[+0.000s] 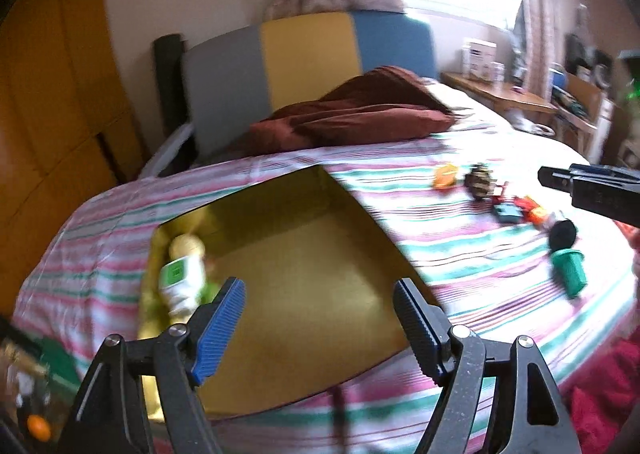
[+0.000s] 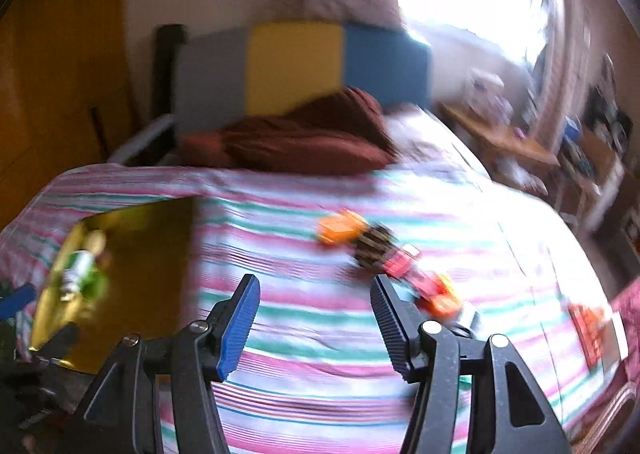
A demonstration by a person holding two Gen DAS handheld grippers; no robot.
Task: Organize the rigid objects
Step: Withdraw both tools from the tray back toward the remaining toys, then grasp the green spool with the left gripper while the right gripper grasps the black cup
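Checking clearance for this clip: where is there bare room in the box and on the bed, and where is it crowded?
Most of the box floor is bare; only its left corner holds a white and green bottle. The striped bedsheet is free between the box and the toy row. It is crowded along that row, from the orange toy to the green piece.

Both cameras look up the bed (image 1: 460, 254) toward its headboard.
Left sits over the box (image 1: 300, 294); right beside it, sharing it.
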